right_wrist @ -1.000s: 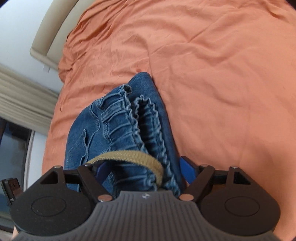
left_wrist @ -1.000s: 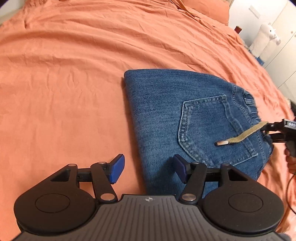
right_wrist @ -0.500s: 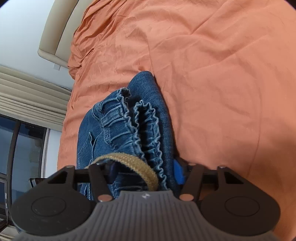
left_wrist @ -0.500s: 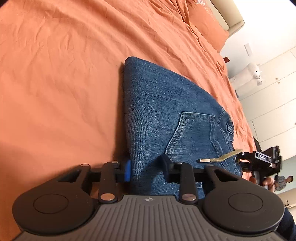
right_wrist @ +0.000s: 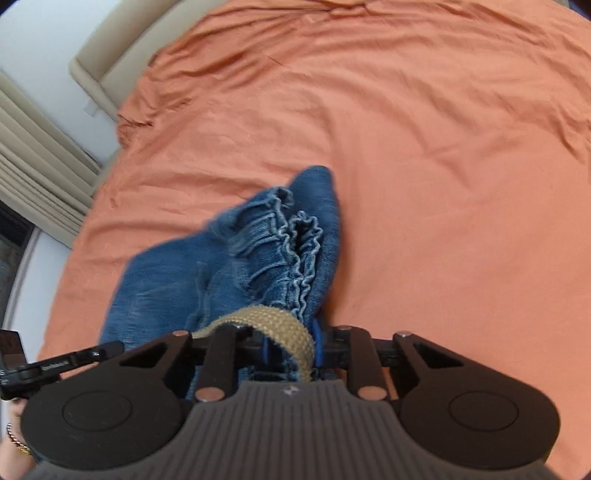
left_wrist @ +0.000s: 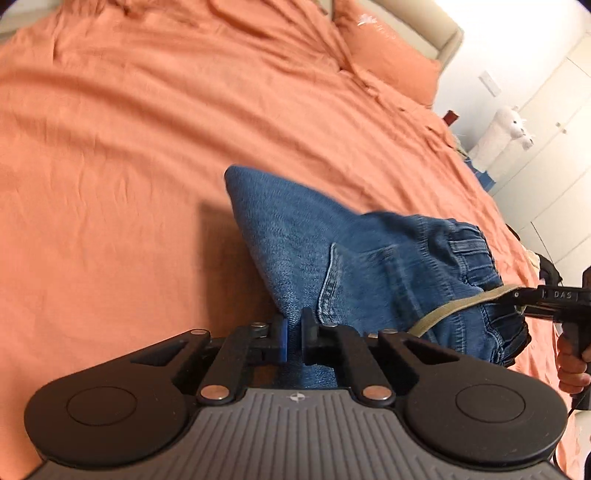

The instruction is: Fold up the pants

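Note:
The folded blue jeans [left_wrist: 332,251] hang lifted above the orange bedsheet [left_wrist: 129,129], held at both near corners. My left gripper [left_wrist: 293,339] is shut on the folded edge near the back pocket [left_wrist: 369,284]. My right gripper [right_wrist: 290,347] is shut on the gathered elastic waistband [right_wrist: 295,251], with the tan drawstring [right_wrist: 280,325] looped over its fingers. The right gripper also shows in the left wrist view [left_wrist: 546,299], with the drawstring [left_wrist: 458,306] running to it. The jeans [right_wrist: 207,266] sag between the two grippers.
An orange pillow [left_wrist: 391,55] and beige headboard [left_wrist: 428,26] lie at the bed's far end. White wardrobe doors [left_wrist: 554,110] and a white plush toy [left_wrist: 506,136] stand beyond the bed's right side. Curtains [right_wrist: 40,162] and a window are at the left.
My left gripper closed from open onto the jeans' folded edge and my right closed on the waistband. Both lifted the jeans off the sheet, and the cloth now sags.

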{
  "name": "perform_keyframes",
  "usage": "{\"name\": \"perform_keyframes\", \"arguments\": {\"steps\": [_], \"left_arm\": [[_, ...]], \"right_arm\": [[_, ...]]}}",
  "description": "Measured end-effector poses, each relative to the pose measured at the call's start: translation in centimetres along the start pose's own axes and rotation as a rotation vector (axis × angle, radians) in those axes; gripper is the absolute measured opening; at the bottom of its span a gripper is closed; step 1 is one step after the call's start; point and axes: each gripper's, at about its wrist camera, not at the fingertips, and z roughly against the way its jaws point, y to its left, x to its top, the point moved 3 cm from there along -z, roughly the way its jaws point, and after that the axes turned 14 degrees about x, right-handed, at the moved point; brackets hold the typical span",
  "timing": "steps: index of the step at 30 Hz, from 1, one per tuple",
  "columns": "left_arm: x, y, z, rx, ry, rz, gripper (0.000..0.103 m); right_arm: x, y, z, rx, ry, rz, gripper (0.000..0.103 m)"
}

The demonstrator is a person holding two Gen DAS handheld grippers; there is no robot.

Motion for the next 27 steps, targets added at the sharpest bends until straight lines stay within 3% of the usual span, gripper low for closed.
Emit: {"name": "perform_keyframes", "arguments": {"steps": [4,14,20,27], "left_arm": [[0.9,1.7,3.5,0.035,-0.047,-0.026,0.006],[3.7,3.0,4.5,0.154,-0.126,-0.017,0.006],[4.4,9.8,7.5,0.256,-0.116,-0.019,0.006],[1.8,18.4,5.2,0.277,-0.06,0.098,0.006]], "right_arm": [[-0.8,4.7,-0.5,0.005,0.025,0.055,0.016],[-2.9,16.6,-7.6,0.128,0.046,0.112,0.016],[-4.3,22.3,-14.8,0.214,0.101,0.107,0.016],[-7.8,24.0,-22.7,0.267,0.167,0.087,0.016]]}}
